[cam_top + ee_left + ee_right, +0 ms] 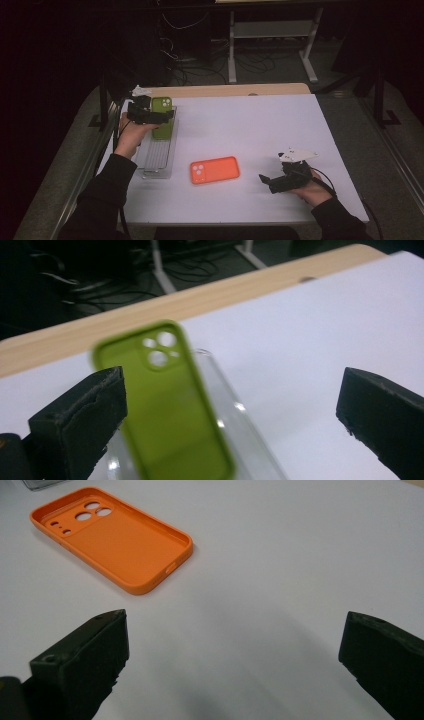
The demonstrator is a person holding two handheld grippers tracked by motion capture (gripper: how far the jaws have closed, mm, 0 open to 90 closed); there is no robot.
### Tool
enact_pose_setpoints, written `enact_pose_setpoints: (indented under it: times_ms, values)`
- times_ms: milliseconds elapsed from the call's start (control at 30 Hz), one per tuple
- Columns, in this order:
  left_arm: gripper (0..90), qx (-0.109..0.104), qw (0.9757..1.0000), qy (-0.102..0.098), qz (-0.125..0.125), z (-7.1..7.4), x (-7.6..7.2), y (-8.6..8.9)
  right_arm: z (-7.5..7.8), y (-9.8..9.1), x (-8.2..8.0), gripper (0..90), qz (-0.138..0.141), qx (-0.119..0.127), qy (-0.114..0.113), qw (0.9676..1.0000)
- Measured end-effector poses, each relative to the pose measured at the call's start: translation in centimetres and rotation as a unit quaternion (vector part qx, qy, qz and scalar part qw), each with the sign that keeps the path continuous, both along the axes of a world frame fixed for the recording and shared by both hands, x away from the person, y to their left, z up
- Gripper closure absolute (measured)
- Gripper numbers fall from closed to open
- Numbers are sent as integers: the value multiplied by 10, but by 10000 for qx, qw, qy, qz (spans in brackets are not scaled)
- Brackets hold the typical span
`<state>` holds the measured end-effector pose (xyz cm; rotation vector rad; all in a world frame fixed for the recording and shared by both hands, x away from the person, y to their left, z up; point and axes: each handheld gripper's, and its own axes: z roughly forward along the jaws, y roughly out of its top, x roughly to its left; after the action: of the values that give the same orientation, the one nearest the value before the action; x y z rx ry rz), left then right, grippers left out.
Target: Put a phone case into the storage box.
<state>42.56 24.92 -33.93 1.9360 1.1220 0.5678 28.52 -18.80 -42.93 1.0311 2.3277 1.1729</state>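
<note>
Green case standing in the clear rack, left tongs spread around it.

Your left tongs (pixel 230 410) gape beside the green case (pixel 170 410), seemingly resting in the clear rack (pixel 159 155); close squarely across its edges. Right tongs (pixel 235 665) wait spread near the orange case (pixel 112 537) on the desk (pixel 260 125).

No readable text, labels, brands, numbers or signs are showing anywhere. The green phone case (pixel 167 410) is showing a plain back with camera cutouts, nothing printed. The orange phone case (pixel 112 537) is lying open side up, its inside blank. The clear tray (pixel 159 159) and the white worktop (pixel 260 130) are carrying no markings. The jaws of both hand-held grippers are showing bare black, no lettering.
</note>
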Motion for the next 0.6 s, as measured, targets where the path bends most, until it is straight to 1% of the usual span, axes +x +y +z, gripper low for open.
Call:
enact_pose_setpoints:
  times_ms: [33, 100, 133, 200, 233, 300, 333, 400, 433, 467, 567, 600]
  values:
    - [0, -11, 9999, 39, -93, 0, -3, -3, 0, 0, 1, 0, 15, -16, -18, 10000]
    - [0, -27, 9996, 51, -276, 1, -8, -8, 0, 1, 1, 0, 26, -33, -17, 10000]
    - [0, -107, 9992, 39, -381, 1, -12, -12, 0, 1, 2, 0, 42, -65, -35, 10000]
    - [0, -102, 9982, 29, -583, 3, -18, -18, 0, 2, 2, 0, 19, -3, 22, 10000]
    - [0, -153, 9979, 5, -629, 3, -20, -21, 0, 1, 2, 0, 31, -19, 21, 10000]
    - [0, -156, 9965, 14, -820, 4, -24, -27, 0, 1, 2, 0, 31, -17, 16, 10000]
    - [0, -116, 9954, 23, -950, 4, -27, -30, 0, 1, 2, 0, 24, -32, 29, 10000]
    - [0, -112, 9936, 51, -1125, 4, -31, -36, 0, 1, 2, 0, 23, -29, 27, 10000]
    - [0, -166, 9926, 71, -1198, 2, -34, -40, 0, 1, 3, 0, 29, -36, 15, 10000]
    - [0, -142, 9918, 55, -1266, 2, -36, -43, 0, 1, 2, 0, 25, -19, 16, 10000]
    - [0, -226, 9900, 65, -1388, -1, -41, -51, -1, 2, 3, 0, 37, -26, 18, 10000]
    - [0, -212, 9894, 70, -1438, -2, -43, -52, -1, 2, 3, 0, 46, -32, 26, 10000]
